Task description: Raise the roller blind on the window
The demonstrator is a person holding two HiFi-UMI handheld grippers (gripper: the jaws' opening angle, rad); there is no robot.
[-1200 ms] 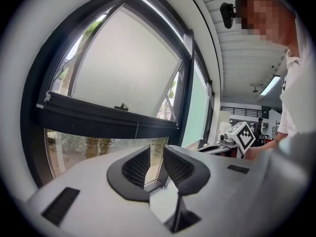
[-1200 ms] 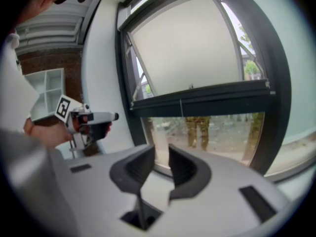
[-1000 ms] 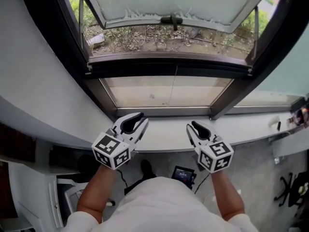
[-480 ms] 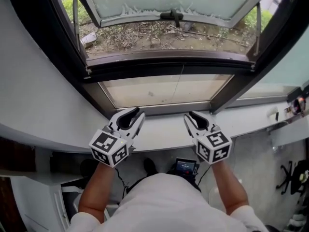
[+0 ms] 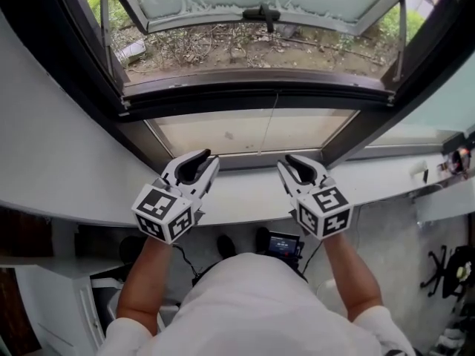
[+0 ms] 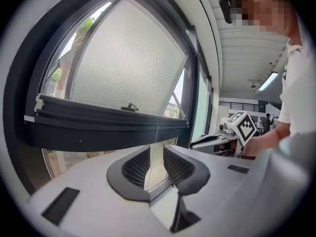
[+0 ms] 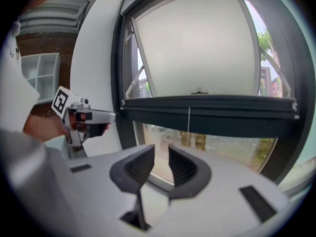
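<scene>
Roller blind's dark horizontal bar (image 5: 252, 99) spans the window ahead of and above both sets of fingertips. Its thin pale pull cord (image 5: 275, 128) hangs ahead, between the 2 grippers. Only the head view shows the white window sill (image 5: 245, 199) below the fingertips and both bare forearms side by side. Each gripper view shows the other gripper side-on. Left gripper (image 5: 202, 158) and right gripper (image 5: 291, 162): jaws partly apart with a narrow gap, nothing held, tilted slightly downward.
</scene>
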